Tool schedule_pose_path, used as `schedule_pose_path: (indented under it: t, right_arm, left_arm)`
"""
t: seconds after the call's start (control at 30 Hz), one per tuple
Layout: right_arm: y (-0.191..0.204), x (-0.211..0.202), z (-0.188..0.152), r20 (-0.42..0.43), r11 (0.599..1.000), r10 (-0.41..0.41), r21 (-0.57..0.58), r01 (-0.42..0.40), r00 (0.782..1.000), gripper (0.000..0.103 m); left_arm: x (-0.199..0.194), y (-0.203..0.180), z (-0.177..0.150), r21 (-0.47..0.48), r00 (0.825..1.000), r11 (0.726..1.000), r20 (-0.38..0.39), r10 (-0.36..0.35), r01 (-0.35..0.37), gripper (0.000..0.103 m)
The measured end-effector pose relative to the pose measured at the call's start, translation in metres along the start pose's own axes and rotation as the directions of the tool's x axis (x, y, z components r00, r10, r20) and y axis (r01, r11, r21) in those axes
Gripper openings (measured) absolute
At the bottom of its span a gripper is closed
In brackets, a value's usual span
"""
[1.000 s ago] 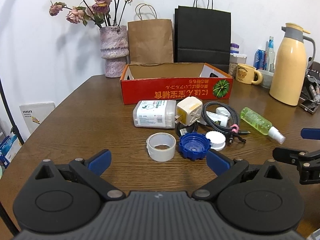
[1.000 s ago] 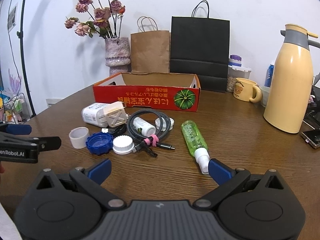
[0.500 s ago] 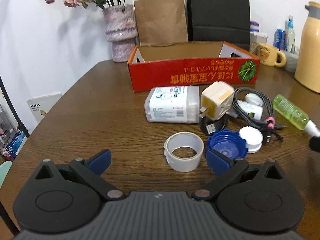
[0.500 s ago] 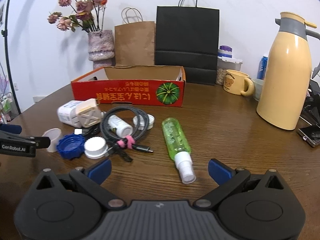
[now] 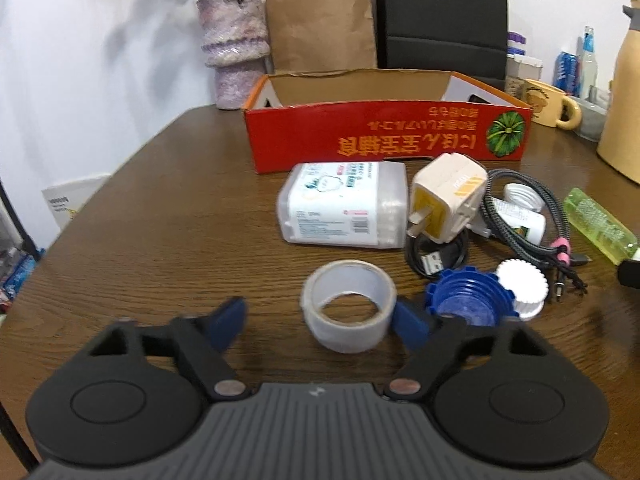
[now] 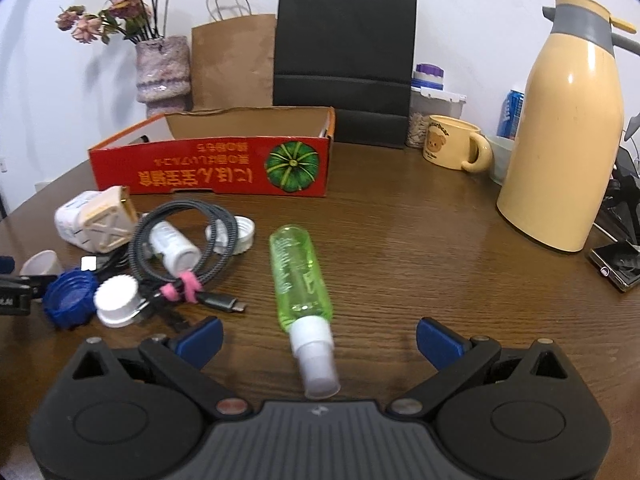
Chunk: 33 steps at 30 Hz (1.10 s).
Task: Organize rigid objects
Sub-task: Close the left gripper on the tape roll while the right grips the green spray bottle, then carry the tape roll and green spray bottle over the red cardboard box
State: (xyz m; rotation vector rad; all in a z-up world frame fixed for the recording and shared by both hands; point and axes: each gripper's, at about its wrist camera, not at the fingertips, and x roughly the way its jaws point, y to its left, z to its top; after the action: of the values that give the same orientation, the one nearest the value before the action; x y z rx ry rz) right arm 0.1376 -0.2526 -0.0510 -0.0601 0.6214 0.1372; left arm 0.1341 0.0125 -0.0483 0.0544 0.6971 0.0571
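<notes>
A white tape roll (image 5: pixel 349 307) stands on the brown table between the open fingers of my left gripper (image 5: pixel 320 320), nearer the right finger. Beside it lie a blue cap (image 5: pixel 466 302), a white cap (image 5: pixel 522 288), a white wipes box (image 5: pixel 346 204), a cream plug adapter (image 5: pixel 448 198) and coiled cables (image 5: pixel 520 220). A green spray bottle (image 6: pixel 300 276) lies with its white nozzle between the open fingers of my right gripper (image 6: pixel 318 338). An open red cardboard box (image 6: pixel 212 160) stands behind the objects.
A vase of dried flowers (image 6: pixel 162 68), a brown paper bag (image 6: pixel 232 64) and a black bag (image 6: pixel 344 60) stand at the back. A yellow mug (image 6: pixel 452 142), a cream thermos jug (image 6: pixel 568 132) and a phone (image 6: pixel 612 268) are at the right.
Both grippers have moved forward and lower. The tape roll now sits between my left fingers, and the spray bottle's nozzle between my right fingers. No object has moved.
</notes>
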Motion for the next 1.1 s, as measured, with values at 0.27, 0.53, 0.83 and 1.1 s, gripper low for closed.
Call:
schedule_pose_path:
  t: [0.27,0.53,0.83,1.1]
  right_arm:
    - [-0.006,0.021,0.007,-0.018,1.000,0.006,0.018,-0.006,1.000,0.102]
    - [-0.002,0.028,0.007,-0.018,1.000,0.029,0.004,-0.029,0.999,0.089]
    - [0.000,0.028,0.009,-0.002,0.997,0.074,0.002,-0.074,0.997,0.056]
    - [0.000,0.026,0.008,0.012,0.997,0.077,0.002,-0.077,0.997,0.032]
  left_arm:
    - [-0.002,0.001,-0.003,-0.010,0.998,0.998,0.021,-0.060,0.060,0.051]
    - [-0.001,0.001,-0.002,-0.011,0.997,0.998,0.026,-0.066,0.067,0.049]
    - [-0.002,0.001,-0.003,-0.005,0.998,0.998,0.029,-0.061,0.061,0.049]
    - [-0.003,-0.001,-0.003,-0.001,0.997,0.998,0.031,-0.067,0.067,0.045]
